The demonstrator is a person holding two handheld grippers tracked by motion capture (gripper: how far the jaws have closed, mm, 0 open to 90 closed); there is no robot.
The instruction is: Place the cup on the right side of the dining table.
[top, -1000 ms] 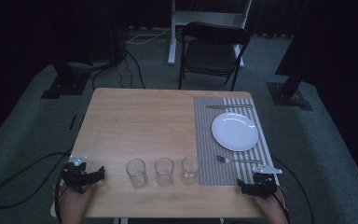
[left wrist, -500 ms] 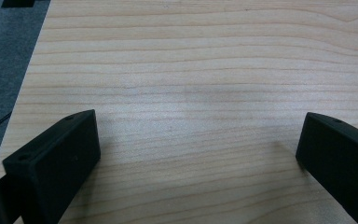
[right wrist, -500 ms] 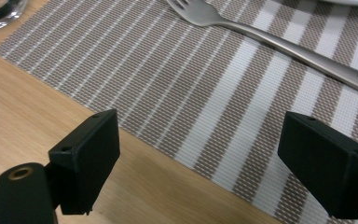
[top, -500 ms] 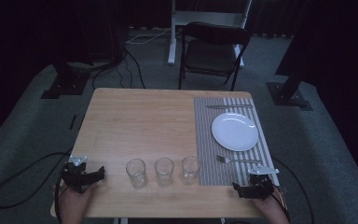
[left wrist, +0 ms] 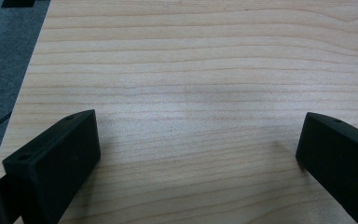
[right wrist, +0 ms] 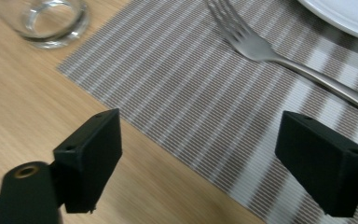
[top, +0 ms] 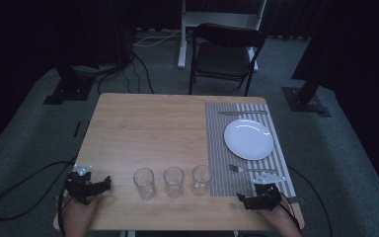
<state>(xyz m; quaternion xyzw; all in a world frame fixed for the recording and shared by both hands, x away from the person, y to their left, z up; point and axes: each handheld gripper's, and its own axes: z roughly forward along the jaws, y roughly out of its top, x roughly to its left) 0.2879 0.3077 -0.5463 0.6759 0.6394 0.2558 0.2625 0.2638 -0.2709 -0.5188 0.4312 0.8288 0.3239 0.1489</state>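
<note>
Both my claws wide, nothing between the jaws; the fork lies just ahead of my right one.

My right gripper hovers over the near edge of the grey striped woven placemat, its jaws apart with nothing between them, though they have just been closing a little. The silver metal fork lies on the placemat beyond the jaws, not touching them, tines toward the nearest clear drinking glass, handle running under the right jaw's side, and the round white plate is beyond it. My left gripper sits at the near left of the light wooden table, jaws spread over bare wood, left of the three glasses.
</note>
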